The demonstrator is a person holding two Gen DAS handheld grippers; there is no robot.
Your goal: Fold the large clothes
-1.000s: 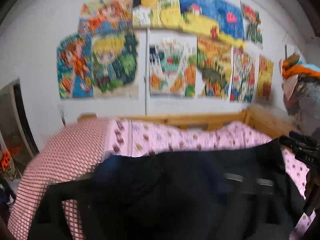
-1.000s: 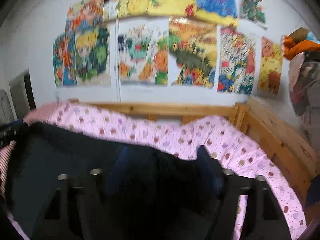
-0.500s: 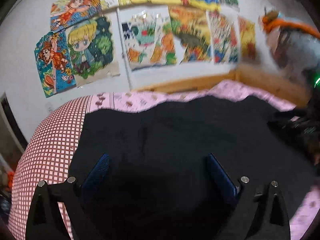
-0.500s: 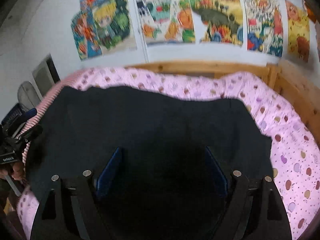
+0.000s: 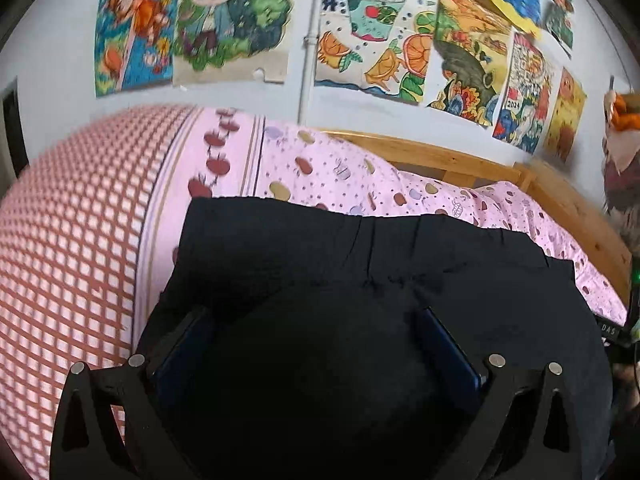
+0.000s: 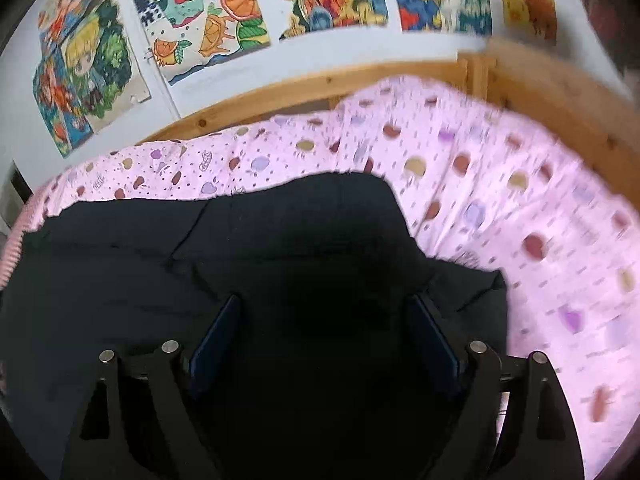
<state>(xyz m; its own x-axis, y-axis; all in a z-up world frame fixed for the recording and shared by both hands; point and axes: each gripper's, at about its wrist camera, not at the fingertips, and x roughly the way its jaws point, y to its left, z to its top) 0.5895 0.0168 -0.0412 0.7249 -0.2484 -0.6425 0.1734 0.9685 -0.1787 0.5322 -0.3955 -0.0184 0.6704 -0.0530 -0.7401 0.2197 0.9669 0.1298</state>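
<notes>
A large black garment [image 5: 360, 264] lies spread on the pink fruit-print sheet [image 5: 328, 168]; its far edge runs straight across the bed. My left gripper [image 5: 316, 332] hangs low over the garment's left part. Its blue pads [image 5: 448, 340] stand wide apart, open, with black cloth under and between them but nothing pinched. In the right wrist view the garment [image 6: 200, 248] ends in a rounded corner on the sheet [image 6: 500, 184]. My right gripper [image 6: 324, 320] is above that part with its jaws opening; cloth lies between the pads [image 6: 218, 332] but they do not press on it.
A red-and-white checked cover [image 5: 72, 248] lies over the bed's left end. The wooden bed frame [image 5: 440, 156] runs along the far side and the right [image 6: 560, 92]. Colourful drawings [image 5: 360, 40] hang on the wall behind. A heap of clothes [image 5: 622, 168] stands at the far right.
Both grippers have sunk and tipped down toward the bed. The black garment, lifted and bunched in front of the jaws a second ago, now lies flat on the sheet. The right jaws stand wider.
</notes>
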